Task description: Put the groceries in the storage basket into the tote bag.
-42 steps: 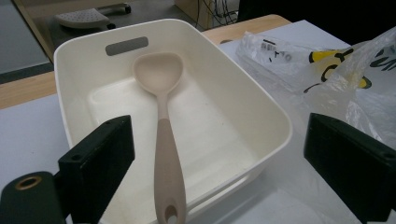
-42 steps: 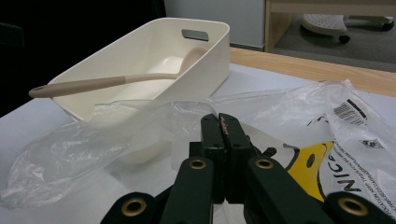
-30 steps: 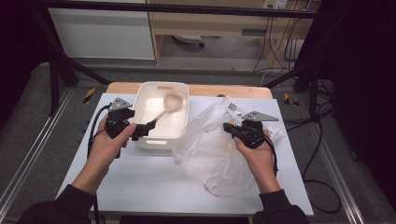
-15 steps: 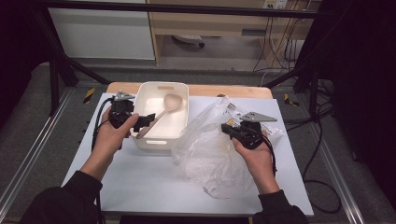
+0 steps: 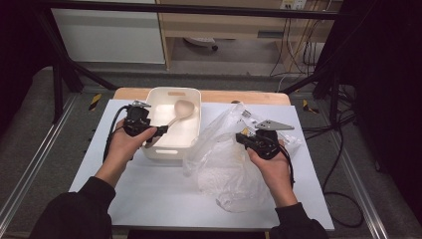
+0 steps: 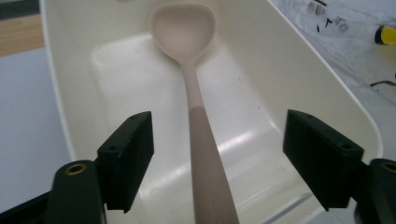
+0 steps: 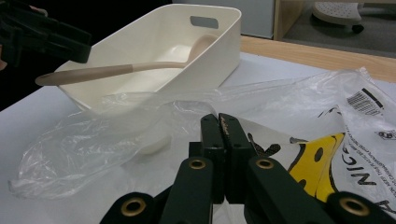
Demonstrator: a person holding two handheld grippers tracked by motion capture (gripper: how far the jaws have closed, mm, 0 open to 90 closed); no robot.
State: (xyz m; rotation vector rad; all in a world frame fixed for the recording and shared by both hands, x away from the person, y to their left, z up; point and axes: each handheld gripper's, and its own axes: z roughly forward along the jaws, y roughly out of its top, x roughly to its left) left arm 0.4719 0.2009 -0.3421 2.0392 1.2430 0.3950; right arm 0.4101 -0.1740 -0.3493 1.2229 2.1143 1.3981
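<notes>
Above, in the high view, the left tool (image 5: 160, 130) reached over the near-left rim of the white bin (image 5: 191, 137), which stood on the counter (image 5: 149, 189), toward the handle of the beige spoon (image 5: 179, 110) whose bowl lay at the far end of the bin; the right tool (image 5: 244, 139) rested on the clear plastic bag (image 5: 224, 169) spread to the right of the bin, and its jaws appeared together with a fold of the film caught between them. Next, in the left gripper view, the spoon (image 6: 196, 107) lay lengthwise in the bin (image 6: 303, 70), its handle running between the two jaws of the left tool (image 6: 217, 158); the jaws had just been closing, yet both pads stood clear of the handle, so the spoon was bracketed but not yet gripped. Finally, in the right gripper view, the right tool (image 7: 219, 126) was pressed fully together on the bag (image 7: 93, 135), while beyond it the spoon (image 7: 116, 70) projected over the rim of the bin (image 7: 154, 42), with the left tool (image 7: 70, 44) just above its handle end. Judged from these views, the bag was secured and the approach complete; closing on the handle, lifting the spoon out of the bin and carrying it to the bag remained.
</notes>
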